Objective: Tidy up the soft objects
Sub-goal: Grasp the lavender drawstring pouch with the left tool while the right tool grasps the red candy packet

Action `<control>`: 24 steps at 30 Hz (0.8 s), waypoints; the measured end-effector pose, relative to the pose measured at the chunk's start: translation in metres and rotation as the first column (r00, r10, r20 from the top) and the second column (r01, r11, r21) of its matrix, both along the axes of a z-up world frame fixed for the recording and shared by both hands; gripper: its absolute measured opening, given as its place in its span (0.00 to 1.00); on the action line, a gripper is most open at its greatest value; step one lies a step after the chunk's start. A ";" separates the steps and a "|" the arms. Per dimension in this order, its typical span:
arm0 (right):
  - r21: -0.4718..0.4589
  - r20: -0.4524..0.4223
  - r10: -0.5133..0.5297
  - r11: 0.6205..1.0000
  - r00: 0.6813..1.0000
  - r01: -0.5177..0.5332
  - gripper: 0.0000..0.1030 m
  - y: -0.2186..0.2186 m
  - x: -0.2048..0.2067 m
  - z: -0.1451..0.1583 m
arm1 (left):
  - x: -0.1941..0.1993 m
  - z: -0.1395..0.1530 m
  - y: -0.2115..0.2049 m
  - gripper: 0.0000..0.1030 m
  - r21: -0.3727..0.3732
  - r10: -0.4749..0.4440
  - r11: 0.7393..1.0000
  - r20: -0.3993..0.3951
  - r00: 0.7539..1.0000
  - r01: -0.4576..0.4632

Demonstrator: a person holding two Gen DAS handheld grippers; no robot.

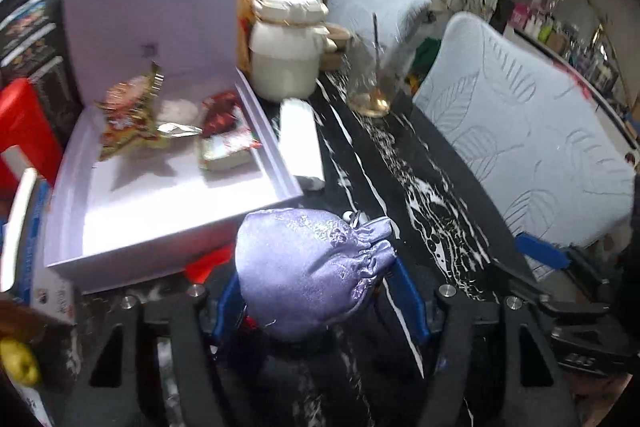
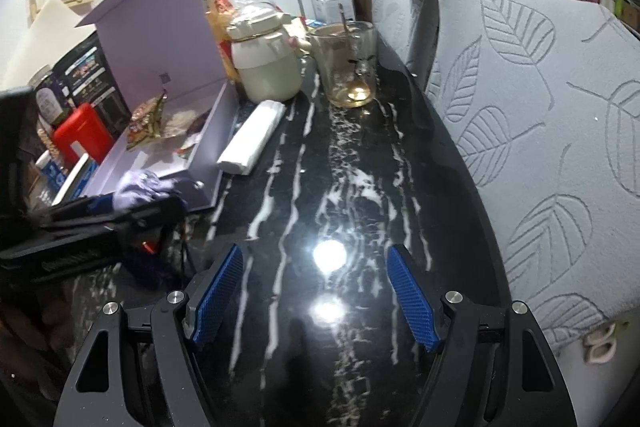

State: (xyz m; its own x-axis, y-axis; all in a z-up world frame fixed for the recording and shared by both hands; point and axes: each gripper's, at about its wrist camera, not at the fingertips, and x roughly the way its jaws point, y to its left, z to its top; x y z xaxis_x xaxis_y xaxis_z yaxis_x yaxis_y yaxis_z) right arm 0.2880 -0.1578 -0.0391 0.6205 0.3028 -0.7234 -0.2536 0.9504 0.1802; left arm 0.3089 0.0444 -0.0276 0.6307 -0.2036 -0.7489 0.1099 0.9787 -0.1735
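A shiny lilac drawstring pouch (image 1: 308, 267) sits between the blue pads of my left gripper (image 1: 316, 291), which is shut on it and holds it just above the black marble table (image 1: 400, 187). Right beyond the pouch stands an open lilac box (image 1: 168, 203) with its lid upright; gold and red snack packets (image 1: 132, 115) lie in its far end. In the right wrist view the pouch (image 2: 140, 187) and left gripper (image 2: 120, 223) sit at the box's (image 2: 160, 39) near corner. My right gripper (image 2: 316, 291) hangs open over bare tabletop, nothing between its fingers.
Behind the box stand a cream lidded jar (image 1: 286, 55) and a glass with a spoon (image 1: 372, 83). A white folded roll (image 1: 300, 139) lies beside the box. Grey leaf-patterned chair backs (image 1: 528, 131) line the table's right edge. Red and dark boxes (image 1: 24, 123) crowd the left.
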 end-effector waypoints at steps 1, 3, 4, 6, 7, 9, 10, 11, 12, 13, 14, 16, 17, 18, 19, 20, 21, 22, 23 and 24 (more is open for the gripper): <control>0.006 0.001 0.008 1.000 1.000 -0.008 0.73 0.003 -0.002 0.001 | -0.004 0.004 0.005 0.63 -0.002 0.008 1.000 0.009 1.000 -0.008; 0.017 0.001 0.022 1.000 1.000 -0.022 0.73 0.010 -0.005 0.003 | -0.011 0.010 0.017 0.63 -0.004 0.031 1.000 0.026 0.999 -0.031; 0.022 0.001 0.033 0.999 0.999 -0.033 0.73 0.015 -0.006 0.004 | -0.017 0.014 0.025 0.63 -0.007 0.049 0.999 0.036 0.998 -0.049; 0.027 0.002 0.055 0.998 0.998 -0.055 0.73 0.025 -0.008 0.004 | -0.026 0.019 0.039 0.63 -0.009 0.074 0.997 0.046 0.996 -0.074; 0.028 0.002 0.066 0.997 0.998 -0.066 0.73 0.031 -0.009 0.005 | -0.030 0.020 0.045 0.63 -0.010 0.086 0.996 0.050 0.995 -0.085; 0.031 0.005 0.090 0.995 0.996 -0.091 0.73 0.042 -0.010 0.005 | -0.040 0.021 0.059 0.63 -0.008 0.110 0.994 0.054 0.992 -0.109; 0.032 0.007 0.105 0.994 0.994 -0.105 0.73 0.049 -0.011 0.006 | -0.043 0.020 0.067 0.63 -0.006 0.126 0.992 0.054 0.991 -0.126; 0.032 0.009 0.122 0.992 0.993 -0.122 0.73 0.059 -0.012 0.006 | -0.045 0.018 0.072 0.63 -0.004 0.139 0.990 0.053 0.989 -0.139; 0.030 0.011 0.132 0.991 0.991 -0.132 0.73 0.064 -0.012 0.006 | -0.048 0.016 0.079 0.63 -0.002 0.153 0.988 0.050 0.987 -0.153; 0.029 0.012 0.150 0.988 0.989 -0.150 0.73 0.074 -0.013 0.005 | -0.051 0.013 0.087 0.63 0.000 0.170 0.985 0.045 0.984 -0.170; 0.027 0.010 0.161 0.987 0.987 -0.161 0.73 0.081 -0.013 0.004 | -0.053 0.010 0.094 0.63 -0.001 0.181 0.983 0.039 0.983 -0.182; 0.021 0.001 0.188 0.982 0.982 -0.188 0.73 0.098 -0.013 0.000 | -0.056 0.003 0.110 0.63 -0.011 0.210 0.978 0.020 0.978 -0.209; 0.018 -0.003 0.197 0.980 0.980 -0.197 0.73 0.104 -0.012 -0.002 | -0.057 -0.001 0.116 0.63 -0.016 0.220 0.975 0.015 0.975 -0.220; 0.014 -0.008 0.205 0.979 0.979 -0.205 0.73 0.110 -0.011 -0.005 | -0.059 -0.004 0.121 0.63 -0.017 0.225 0.974 0.009 0.974 -0.225; 0.010 -0.015 0.216 0.976 0.976 -0.216 0.73 0.118 -0.009 -0.008 | -0.060 -0.006 0.124 0.63 -0.016 0.228 0.974 0.004 0.974 -0.228; 0.008 -0.020 0.223 0.975 0.975 -0.223 0.73 0.123 -0.008 -0.010 | -0.061 -0.008 0.127 0.63 -0.017 0.233 0.972 0.002 0.973 -0.233; 0.007 -0.026 0.231 0.973 0.973 -0.231 0.73 0.128 -0.007 -0.013 | -0.061 -0.011 0.132 0.63 -0.018 0.238 0.971 -0.003 0.971 -0.238; 0.006 -0.032 0.238 0.971 0.971 -0.238 0.73 0.133 -0.005 -0.015 | -0.060 -0.013 0.135 0.63 -0.020 0.239 0.971 -0.007 0.971 -0.239; 0.006 -0.037 0.245 0.969 0.969 -0.245 0.73 0.138 -0.003 -0.018 | -0.060 -0.015 0.139 0.63 -0.025 0.241 0.970 -0.012 0.970 -0.242; 0.006 -0.041 0.251 0.968 0.967 -0.251 0.73 0.142 -0.001 -0.020 | -0.060 -0.016 0.142 0.63 -0.029 0.243 0.970 -0.015 0.970 -0.243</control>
State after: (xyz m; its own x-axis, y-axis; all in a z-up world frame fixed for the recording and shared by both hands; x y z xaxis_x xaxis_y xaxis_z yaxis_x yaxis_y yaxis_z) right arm 0.2868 -0.0157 -0.0593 0.4939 0.4455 -0.7467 -0.4768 0.8569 0.1959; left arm 0.2491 0.1867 -0.0437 0.6556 -0.0683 -0.7520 -0.1324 0.9701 -0.2035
